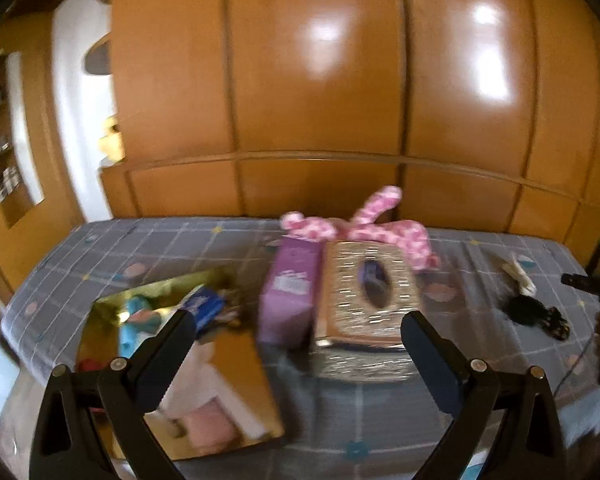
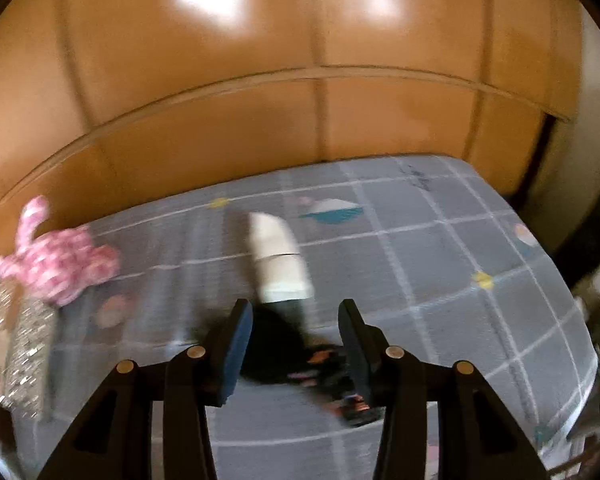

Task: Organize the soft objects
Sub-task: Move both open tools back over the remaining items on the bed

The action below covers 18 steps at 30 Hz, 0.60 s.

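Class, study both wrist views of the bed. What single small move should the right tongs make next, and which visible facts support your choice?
Probably lower the right tongs a little and close them on the black cloth item. Their jaws stand open, the dark bundle lies on the bedsheet between the fingertips, and nothing is gripped yet. The cream sock lies just beyond it. Blur makes the height above the sheet uncertain.

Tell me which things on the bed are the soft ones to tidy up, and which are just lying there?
For the job: pink plush toy; black soft thing between the right gripper's open fingers; gold box with soft-looking items inside.

Just lying about: glittery tissue box; purple carton; cream tube; wooden wardrobe.
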{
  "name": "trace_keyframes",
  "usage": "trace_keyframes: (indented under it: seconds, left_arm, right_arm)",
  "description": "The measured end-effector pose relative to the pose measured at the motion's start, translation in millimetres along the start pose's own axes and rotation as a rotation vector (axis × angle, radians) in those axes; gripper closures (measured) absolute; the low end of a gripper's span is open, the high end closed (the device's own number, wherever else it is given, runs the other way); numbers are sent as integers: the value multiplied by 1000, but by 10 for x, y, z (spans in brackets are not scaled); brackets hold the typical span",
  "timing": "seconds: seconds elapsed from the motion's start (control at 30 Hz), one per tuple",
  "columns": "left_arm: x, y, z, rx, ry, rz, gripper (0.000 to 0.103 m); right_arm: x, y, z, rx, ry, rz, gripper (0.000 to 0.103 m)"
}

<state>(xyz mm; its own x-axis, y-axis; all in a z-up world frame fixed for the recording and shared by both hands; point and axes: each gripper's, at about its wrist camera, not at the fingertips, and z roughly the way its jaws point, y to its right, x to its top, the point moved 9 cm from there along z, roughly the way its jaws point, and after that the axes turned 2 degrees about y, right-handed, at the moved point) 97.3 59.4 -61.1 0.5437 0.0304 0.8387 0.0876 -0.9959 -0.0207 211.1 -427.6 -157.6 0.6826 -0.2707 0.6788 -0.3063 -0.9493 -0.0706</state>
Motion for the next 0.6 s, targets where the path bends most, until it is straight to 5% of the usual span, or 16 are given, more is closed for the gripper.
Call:
trace_keyframes:
  seconds: [0.2, 0.6]
  left_arm:
    - [73, 654, 88, -103, -17, 80, 0]
    - [-257, 1937, 558, -312, -211, 187, 0]
  right_arm:
    - [-130, 601, 166, -70, -49, 205, 58]
    - [-186, 923, 121, -14, -62, 446, 58]
